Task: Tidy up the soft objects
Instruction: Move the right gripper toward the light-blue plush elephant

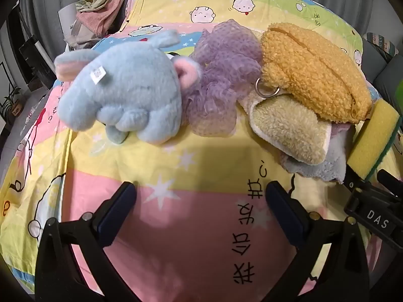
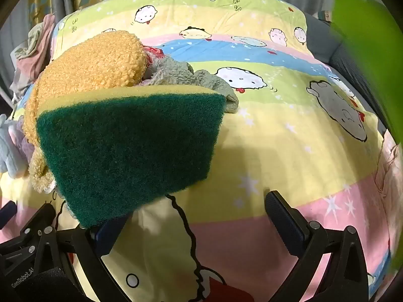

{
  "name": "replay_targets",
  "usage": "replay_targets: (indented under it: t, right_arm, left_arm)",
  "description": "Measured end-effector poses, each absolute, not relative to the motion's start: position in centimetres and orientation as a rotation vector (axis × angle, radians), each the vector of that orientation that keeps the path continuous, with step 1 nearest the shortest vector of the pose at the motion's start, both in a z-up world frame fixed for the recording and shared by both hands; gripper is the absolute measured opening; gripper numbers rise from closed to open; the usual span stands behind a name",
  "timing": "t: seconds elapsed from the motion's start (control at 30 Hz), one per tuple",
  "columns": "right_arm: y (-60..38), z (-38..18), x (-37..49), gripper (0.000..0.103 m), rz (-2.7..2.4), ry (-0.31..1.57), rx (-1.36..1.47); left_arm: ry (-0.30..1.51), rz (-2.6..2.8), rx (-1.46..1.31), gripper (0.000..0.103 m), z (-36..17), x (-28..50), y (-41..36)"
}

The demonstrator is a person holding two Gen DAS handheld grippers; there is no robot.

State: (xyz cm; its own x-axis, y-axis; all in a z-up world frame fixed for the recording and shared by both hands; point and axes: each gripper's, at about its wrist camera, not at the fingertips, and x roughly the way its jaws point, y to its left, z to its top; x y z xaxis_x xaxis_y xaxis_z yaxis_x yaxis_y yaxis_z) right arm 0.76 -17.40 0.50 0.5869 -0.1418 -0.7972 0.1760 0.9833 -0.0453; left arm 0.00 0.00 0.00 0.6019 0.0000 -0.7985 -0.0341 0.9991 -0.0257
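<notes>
A blue plush elephant [image 1: 121, 93] lies on the cartoon bedsheet [image 1: 201, 166]. A purple mesh pouf [image 1: 221, 75] touches its right side. Further right an orange fleece pouch [image 1: 312, 70] with a metal ring rests on a beige fleece piece [image 1: 292, 130] and a grey cloth [image 1: 325, 168]. My left gripper [image 1: 201, 188] is open over bare sheet in front of them, holding nothing. A yellow sponge with a green scouring face [image 2: 131, 146] leans over the left finger of my right gripper [image 2: 196, 209]. Its jaws stand wide apart and the right finger [image 2: 282, 216] touches nothing.
A heap of pink and green clothes [image 1: 105, 7] lies beyond the bed's far left corner. A dark seat [image 2: 325, 42] stands past the right edge. A blurred green shape [image 2: 365, 37] fills the upper right, close to the lens. Grey curtains hang behind.
</notes>
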Motion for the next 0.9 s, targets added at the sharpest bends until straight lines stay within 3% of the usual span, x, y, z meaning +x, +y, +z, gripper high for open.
replay_targets:
  t: [0.9]
  right_arm:
    - [-17.4,0.7,0.6,0.103,-0.179,0.922,0.051]
  left_arm:
    - [0.858,0.004,-0.141,0.102,3.2,-2.2,2.6]
